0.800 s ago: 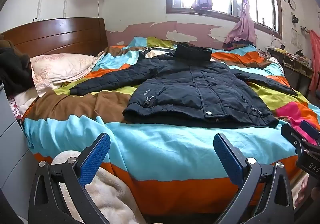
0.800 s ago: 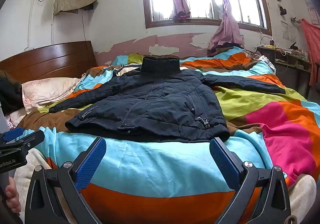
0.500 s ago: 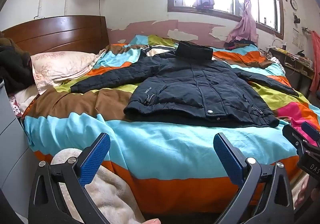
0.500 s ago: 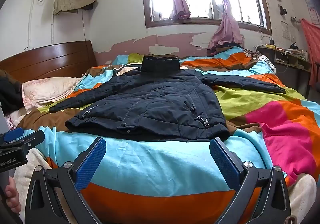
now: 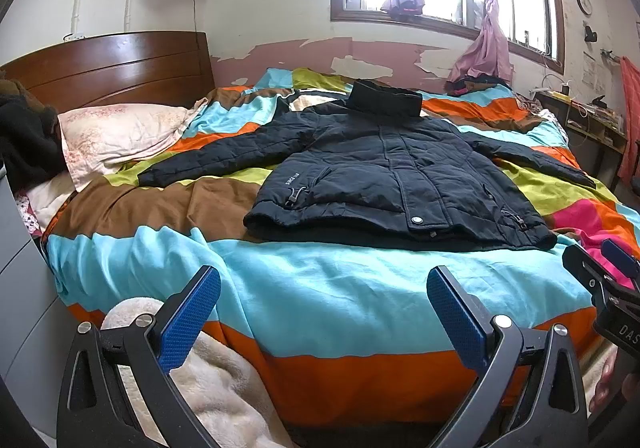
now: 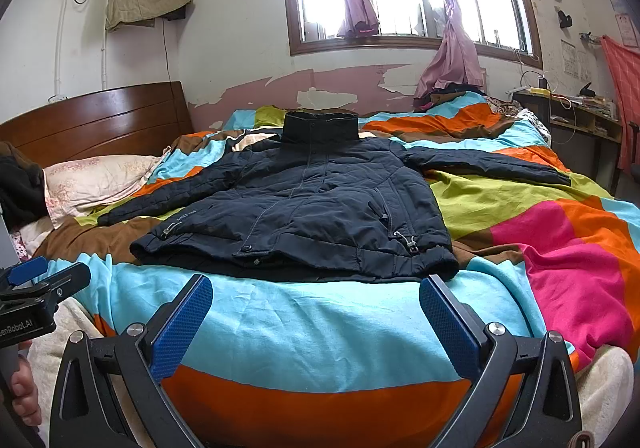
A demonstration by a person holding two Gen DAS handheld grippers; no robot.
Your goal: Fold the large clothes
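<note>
Here the striped bed (image 5: 320, 296) carries the dark jacket (image 5: 392, 175) spread flat just beyond both wide-apart, empty jaws, so left gripper (image 5: 324, 312) and right gripper (image 6: 316, 316) should each probably reach for a sleeve first.

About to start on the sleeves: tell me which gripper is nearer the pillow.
Left. The left gripper hangs off the bed's near edge toward the pillow side; the right gripper sits beside it, farther from the pillow.
</note>
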